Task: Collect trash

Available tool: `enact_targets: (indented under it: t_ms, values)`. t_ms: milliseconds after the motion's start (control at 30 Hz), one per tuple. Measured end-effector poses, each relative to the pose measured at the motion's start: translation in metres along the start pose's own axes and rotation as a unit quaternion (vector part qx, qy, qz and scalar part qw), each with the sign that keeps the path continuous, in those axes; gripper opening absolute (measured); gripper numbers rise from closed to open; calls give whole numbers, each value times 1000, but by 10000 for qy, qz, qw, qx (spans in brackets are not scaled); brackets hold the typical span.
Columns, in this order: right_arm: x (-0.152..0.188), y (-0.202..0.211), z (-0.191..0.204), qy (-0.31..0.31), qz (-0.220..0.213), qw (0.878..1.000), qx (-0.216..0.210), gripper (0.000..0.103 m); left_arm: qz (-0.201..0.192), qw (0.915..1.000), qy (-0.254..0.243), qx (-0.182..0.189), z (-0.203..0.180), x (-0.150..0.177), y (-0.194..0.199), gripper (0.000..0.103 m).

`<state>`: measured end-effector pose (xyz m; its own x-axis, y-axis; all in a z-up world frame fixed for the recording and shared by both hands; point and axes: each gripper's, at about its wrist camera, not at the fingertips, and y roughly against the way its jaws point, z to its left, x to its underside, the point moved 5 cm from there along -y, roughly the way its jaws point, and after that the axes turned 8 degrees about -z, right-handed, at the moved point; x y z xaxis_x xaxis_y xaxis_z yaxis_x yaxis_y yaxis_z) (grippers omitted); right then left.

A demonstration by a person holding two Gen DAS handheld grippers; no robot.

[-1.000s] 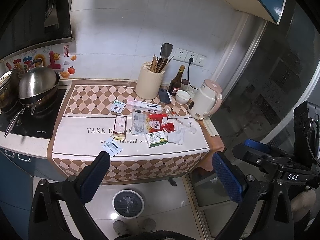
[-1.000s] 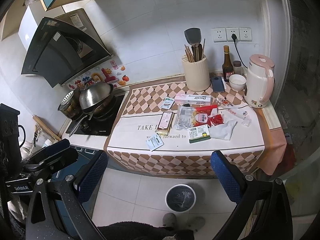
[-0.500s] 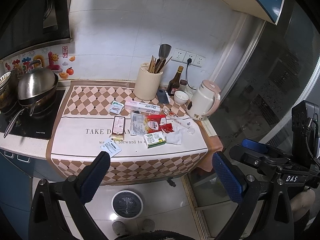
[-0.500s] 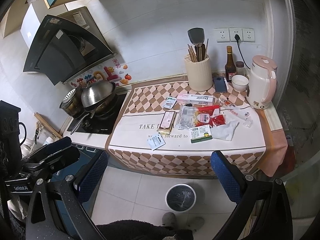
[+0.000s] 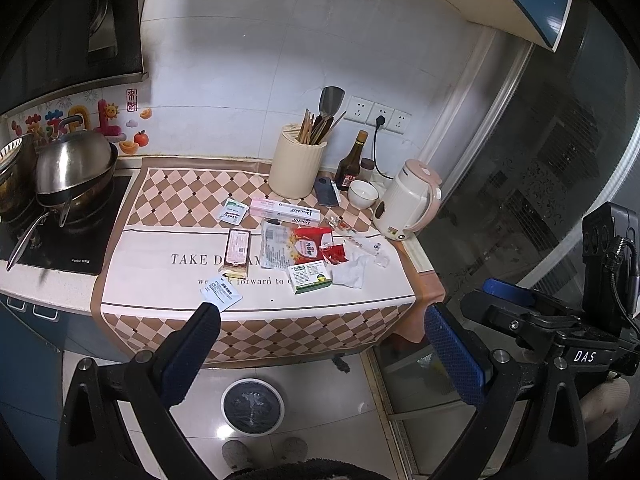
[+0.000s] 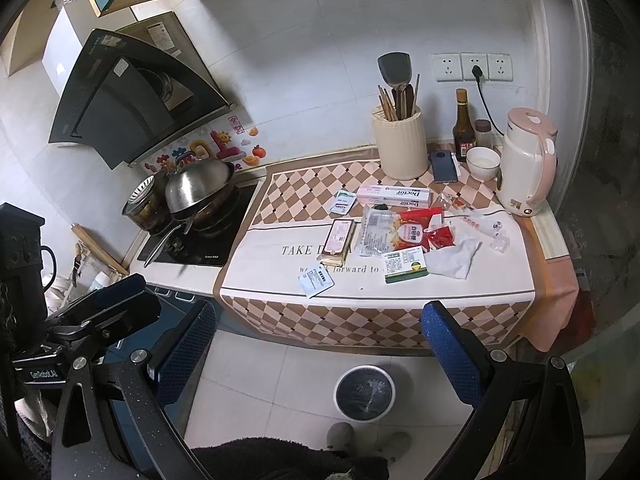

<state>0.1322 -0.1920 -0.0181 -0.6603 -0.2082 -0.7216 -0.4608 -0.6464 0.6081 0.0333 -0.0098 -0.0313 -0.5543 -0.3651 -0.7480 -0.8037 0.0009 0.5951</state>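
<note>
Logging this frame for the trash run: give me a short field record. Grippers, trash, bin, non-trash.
left gripper: open, empty, short of the counter
right gripper: open, empty, short of the counter
trash on cloth: white sachet nearest the edge, green box, crumpled tissue, red packet, long toothpaste box
bin: on the floor under the counter edge, dark liner
non-trash at back: kettle, utensil holder, bottle, bowl

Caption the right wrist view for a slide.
Open right gripper facing a counter strewn with wrappers, a green box and a crumpled tissue; round bin on the floor below.
</note>
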Motion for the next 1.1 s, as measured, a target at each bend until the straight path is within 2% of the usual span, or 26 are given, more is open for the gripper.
enact_targets:
  t_ms: [1000,1100]
  values:
    - [3,2,4,6,10,10000,-14,103,-4,9999,-26,112,2,2,0,103]
    - [3,1,7,-25,-8,10000,7,103,-7,10000,-49,-48,10,1,-6,103]
